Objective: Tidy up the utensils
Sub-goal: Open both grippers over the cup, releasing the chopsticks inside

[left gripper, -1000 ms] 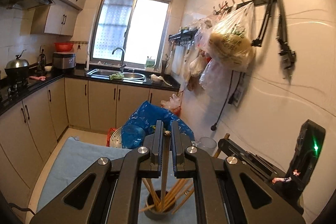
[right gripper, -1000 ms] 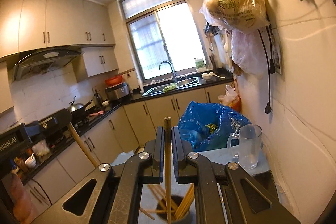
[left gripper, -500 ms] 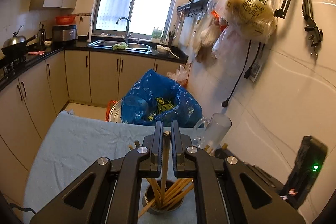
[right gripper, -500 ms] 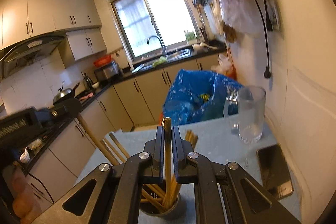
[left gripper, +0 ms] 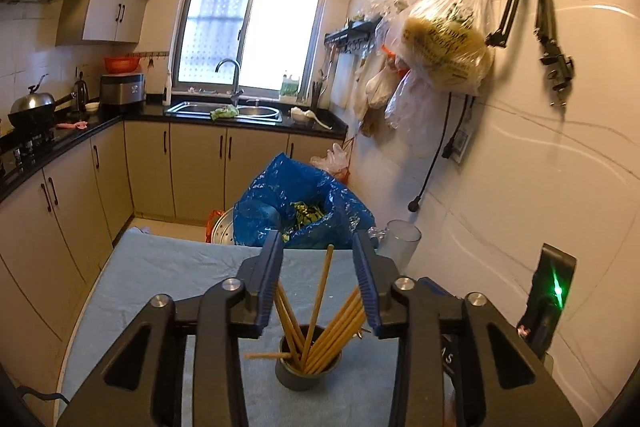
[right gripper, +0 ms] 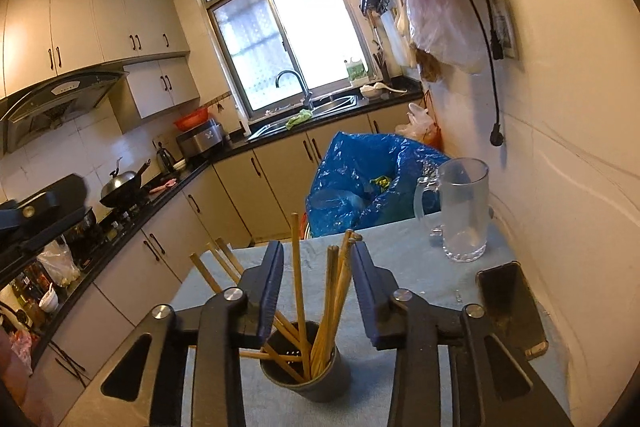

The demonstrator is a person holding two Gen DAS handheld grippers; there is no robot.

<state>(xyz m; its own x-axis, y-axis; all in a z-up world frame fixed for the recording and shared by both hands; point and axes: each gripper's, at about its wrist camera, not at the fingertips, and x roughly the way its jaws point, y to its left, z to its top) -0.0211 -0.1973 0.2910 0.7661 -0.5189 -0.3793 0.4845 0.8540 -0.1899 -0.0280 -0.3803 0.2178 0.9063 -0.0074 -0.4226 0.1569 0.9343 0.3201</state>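
A dark grey holder cup (left gripper: pixel 306 373) stands on the blue-grey cloth of the table (left gripper: pixel 168 271) and holds several wooden chopsticks (left gripper: pixel 318 301). My left gripper (left gripper: pixel 318 267) is open above the cup, with one chopstick standing free between its jaws. The cup also shows in the right wrist view (right gripper: pixel 308 379) with its chopsticks (right gripper: pixel 296 279). My right gripper (right gripper: pixel 318 267) is open above it, jaws either side of the sticks, holding nothing.
A glass mug (right gripper: pixel 462 211) stands at the table's far right, a phone (right gripper: pixel 510 307) lies nearer by the wall. A blue bag (left gripper: pixel 298 209) sits behind the table. The other gripper's body (left gripper: pixel 550 297) is at the right, and in the right wrist view at the left (right gripper: pixel 36 215).
Both grippers were shut on a chopstick each above the cup. Both have opened and the chopsticks now stand in the cup.
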